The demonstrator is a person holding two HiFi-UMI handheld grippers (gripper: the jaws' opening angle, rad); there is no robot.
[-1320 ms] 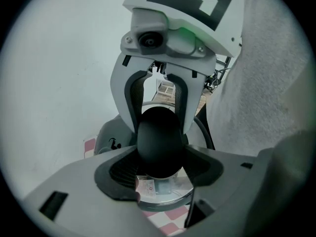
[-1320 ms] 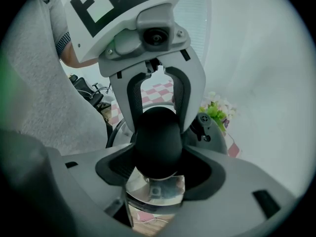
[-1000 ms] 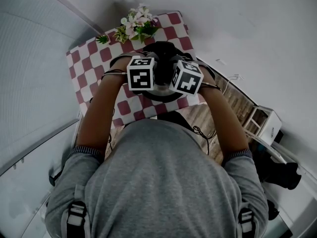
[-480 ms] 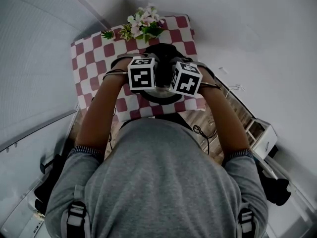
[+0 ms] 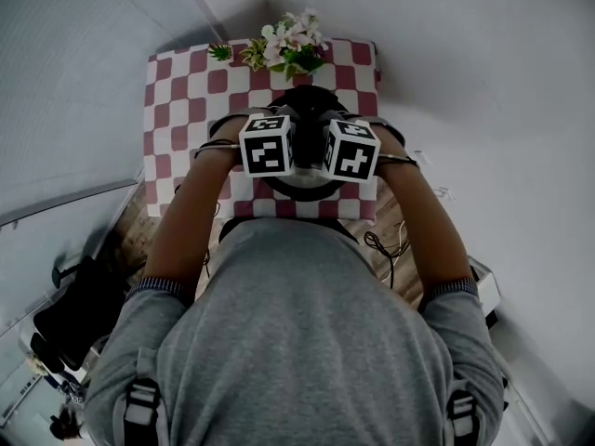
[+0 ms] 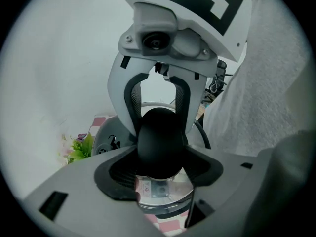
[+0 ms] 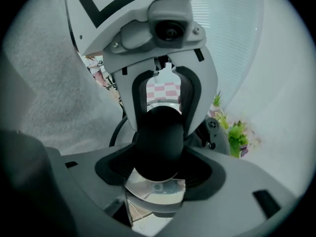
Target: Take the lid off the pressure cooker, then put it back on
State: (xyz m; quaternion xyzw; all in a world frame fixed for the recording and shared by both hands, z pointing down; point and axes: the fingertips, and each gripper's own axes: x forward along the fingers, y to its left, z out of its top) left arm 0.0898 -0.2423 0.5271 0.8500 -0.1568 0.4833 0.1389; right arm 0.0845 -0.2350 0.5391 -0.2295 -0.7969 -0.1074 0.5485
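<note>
A silver steel pressure cooker (image 5: 308, 183) stands on the red-and-white checked tabletop (image 5: 186, 91), in the upper middle of the head view, just below a bunch of pink and white flowers with green leaves (image 5: 288, 49). Its shiny steel lid (image 6: 165, 195) is under both tools, which meet over it from opposite sides. The left tool (image 6: 159, 163) is clamped on the black rounded lid knob (image 6: 159, 135), its dark pads against the knob's sides. The right tool (image 7: 157, 164) grips the same knob from the other side. On the lid just under the knob is a small white label (image 6: 144, 186) with a red mark, its print too small to read. Each tool carries a white cube with black square markers (image 5: 268, 144), patterns only, with no words. The person's grey shirt (image 5: 297, 342) fills the lower frame.
</note>
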